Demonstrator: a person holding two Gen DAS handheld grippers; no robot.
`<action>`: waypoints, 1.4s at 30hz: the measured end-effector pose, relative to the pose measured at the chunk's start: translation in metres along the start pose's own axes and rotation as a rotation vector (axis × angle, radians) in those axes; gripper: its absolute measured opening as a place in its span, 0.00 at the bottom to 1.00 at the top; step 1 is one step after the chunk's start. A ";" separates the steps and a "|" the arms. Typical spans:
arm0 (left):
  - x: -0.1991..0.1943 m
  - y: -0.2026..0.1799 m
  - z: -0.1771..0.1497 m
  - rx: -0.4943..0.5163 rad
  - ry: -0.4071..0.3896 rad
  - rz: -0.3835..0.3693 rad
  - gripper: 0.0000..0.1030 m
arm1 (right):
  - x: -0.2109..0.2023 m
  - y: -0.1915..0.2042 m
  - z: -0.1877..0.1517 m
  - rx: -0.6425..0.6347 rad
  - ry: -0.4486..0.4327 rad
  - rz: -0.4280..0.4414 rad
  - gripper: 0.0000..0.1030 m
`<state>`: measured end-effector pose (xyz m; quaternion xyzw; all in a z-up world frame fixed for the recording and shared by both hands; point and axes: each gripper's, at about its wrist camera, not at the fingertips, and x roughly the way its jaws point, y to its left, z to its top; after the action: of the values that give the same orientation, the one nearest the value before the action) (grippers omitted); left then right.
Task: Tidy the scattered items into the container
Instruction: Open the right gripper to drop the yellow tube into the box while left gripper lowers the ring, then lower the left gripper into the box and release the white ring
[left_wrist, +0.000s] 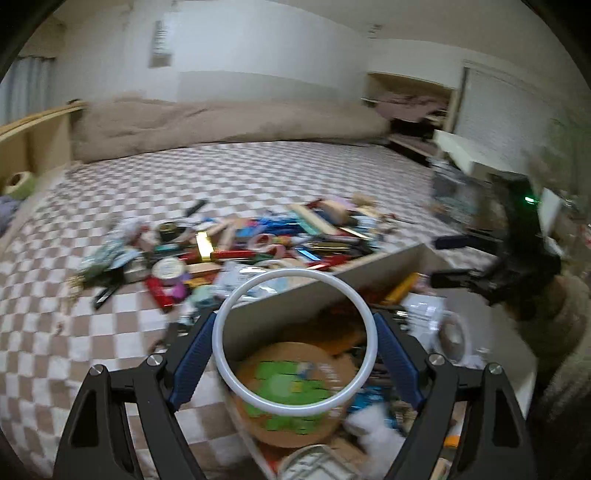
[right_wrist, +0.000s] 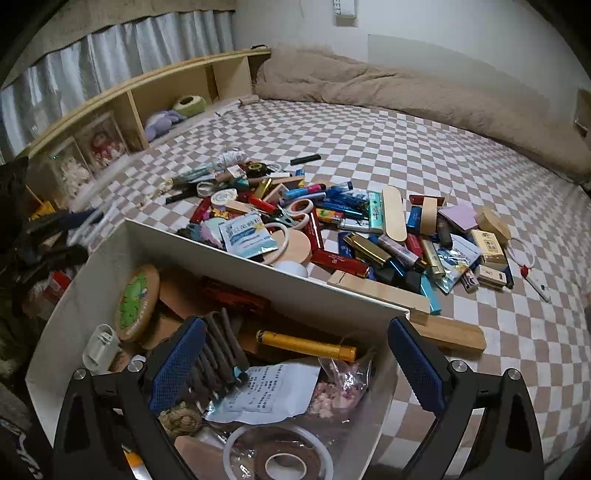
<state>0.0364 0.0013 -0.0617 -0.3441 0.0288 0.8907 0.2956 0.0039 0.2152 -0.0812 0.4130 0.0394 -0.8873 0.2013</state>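
My left gripper is shut on a white ring, both blue pads pressing its sides, held above the near end of the white box. Through the ring shows a cork disc with a green print inside the box. My right gripper hangs open over the box, with nothing between its pads. Below it lie a yellow tube, dark sticks, a paper slip and a tape roll. A pile of scattered items covers the checkered bedspread beyond the box.
A beige duvet runs along the far wall. A wooden headboard shelf with plush toys stands on the left. A wooden block lies against the box's right corner. Scissors sit in the pile. A person's sleeve is at the right.
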 end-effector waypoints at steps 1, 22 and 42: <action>0.003 -0.003 0.000 0.010 0.017 -0.007 0.82 | -0.001 0.000 -0.001 0.000 -0.005 0.006 0.96; 0.057 -0.020 -0.014 0.193 0.307 0.121 0.82 | -0.003 0.000 -0.012 0.004 -0.023 0.094 0.96; 0.047 -0.020 -0.009 0.188 0.305 0.138 0.90 | -0.002 0.000 -0.012 0.010 -0.019 0.094 0.96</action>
<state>0.0256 0.0395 -0.0950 -0.4434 0.1800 0.8397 0.2567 0.0134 0.2187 -0.0877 0.4068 0.0137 -0.8811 0.2410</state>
